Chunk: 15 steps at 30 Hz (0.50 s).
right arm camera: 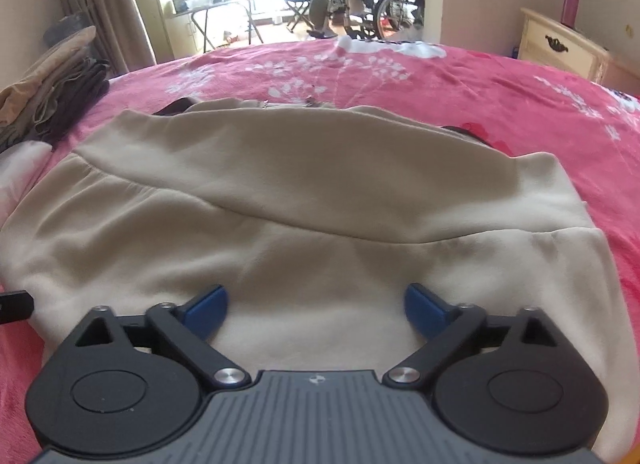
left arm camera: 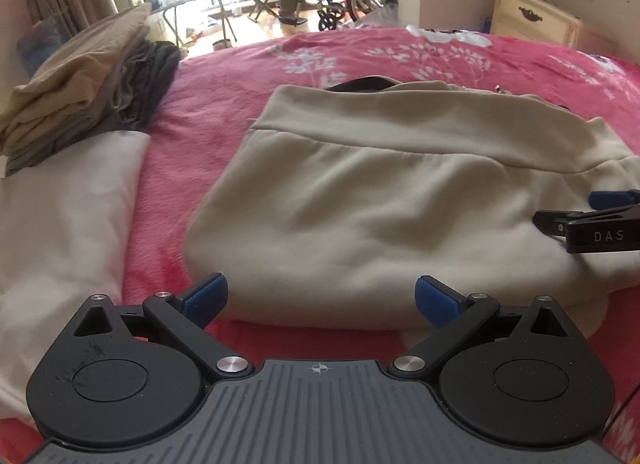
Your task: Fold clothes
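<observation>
My left gripper [left arm camera: 321, 300] and right gripper [right arm camera: 316, 310] both stand with jaws wide apart and nothing between the pads, poised over the near edge of the folded beige garment [left arm camera: 360, 200] on the pink bedspread [left arm camera: 520, 76]. Further left lies a white cloth [left arm camera: 68, 200], then a stack of folded clothes [left arm camera: 88, 76]; a wheelchair [right arm camera: 384, 4] stands far beyond.
</observation>
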Available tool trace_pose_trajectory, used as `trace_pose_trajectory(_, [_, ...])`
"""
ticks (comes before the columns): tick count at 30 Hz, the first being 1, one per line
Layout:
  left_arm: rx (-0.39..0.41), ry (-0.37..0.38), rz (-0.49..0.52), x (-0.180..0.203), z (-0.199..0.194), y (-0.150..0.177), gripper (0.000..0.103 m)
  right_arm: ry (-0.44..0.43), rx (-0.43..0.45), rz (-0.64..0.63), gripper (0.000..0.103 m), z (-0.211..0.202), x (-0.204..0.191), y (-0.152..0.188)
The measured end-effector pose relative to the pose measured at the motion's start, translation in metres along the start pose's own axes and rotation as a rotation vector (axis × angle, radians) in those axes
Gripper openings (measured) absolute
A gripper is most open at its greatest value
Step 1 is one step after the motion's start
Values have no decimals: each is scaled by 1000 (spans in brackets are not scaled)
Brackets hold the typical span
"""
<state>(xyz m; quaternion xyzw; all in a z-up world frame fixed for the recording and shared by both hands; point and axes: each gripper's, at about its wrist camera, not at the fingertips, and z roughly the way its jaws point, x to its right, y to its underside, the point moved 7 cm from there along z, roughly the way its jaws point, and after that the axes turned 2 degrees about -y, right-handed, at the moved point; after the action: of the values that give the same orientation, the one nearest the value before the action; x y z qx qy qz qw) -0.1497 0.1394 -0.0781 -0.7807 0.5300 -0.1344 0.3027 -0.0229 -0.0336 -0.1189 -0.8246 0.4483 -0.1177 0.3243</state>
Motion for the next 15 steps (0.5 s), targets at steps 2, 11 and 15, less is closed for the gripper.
trace_pose_trajectory(2, [-9,-1,-7,-1,3,-1,101,22,12,4,102,0,-3,1])
trace_pose_trajectory(11, [-20,-17,-17,-1,6,-3,101,55,73,32,103,0,-5,4])
trace_pose_trajectory(15, [-30,-77,-102,-9,-3,-3,101,58,75,39,103,0,-5,3])
